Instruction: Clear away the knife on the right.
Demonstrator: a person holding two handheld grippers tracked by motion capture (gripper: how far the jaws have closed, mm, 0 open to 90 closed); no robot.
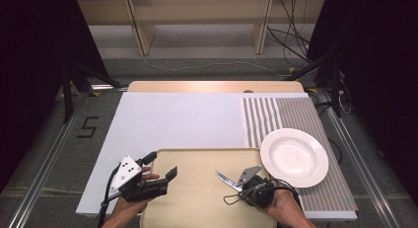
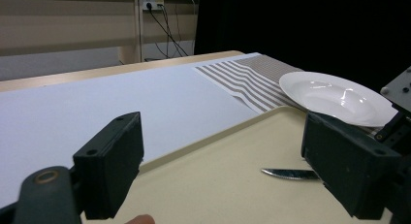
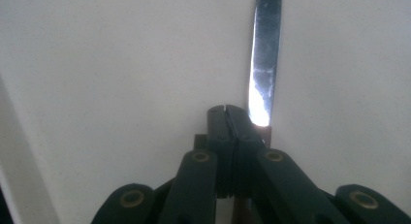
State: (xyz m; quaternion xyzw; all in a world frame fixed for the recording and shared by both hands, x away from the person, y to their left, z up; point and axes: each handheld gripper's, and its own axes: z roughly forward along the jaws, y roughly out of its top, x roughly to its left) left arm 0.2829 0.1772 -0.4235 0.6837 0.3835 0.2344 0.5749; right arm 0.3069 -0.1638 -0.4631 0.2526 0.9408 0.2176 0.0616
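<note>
Both grippers work over a beige tray (image 1: 197,161) at the near edge of the table. Pressed together with no gap between its jaws, the right gripper (image 1: 240,183) clamps a table knife (image 1: 225,180); in the right gripper view the jaws (image 3: 227,112) meet flat, and the blade (image 3: 264,54) runs out past them just to one side, its handle end hidden beneath the jaws. From the high view, the knife's long axis runs from the gripper toward the far left, tip pointing into the tray's middle, blade low over the tray floor; whether it touches the floor cannot be told. The left gripper view shows the blade (image 2: 290,173) lying nearly level just above the tray surface.

Spread wide, the left gripper (image 1: 165,181) holds nothing and hovers over the tray's left part, its jaws pointing right toward the knife, well apart from it.

A white plate (image 1: 294,157) sits on a striped mat (image 1: 296,114) just right of the tray's far right corner, near the right gripper. A white sheet (image 1: 182,119) covers the table beyond the tray, bare out to the far edge. Between the two grippers the tray's middle is open. The tray's raised rim borders it on the far side and left.
</note>
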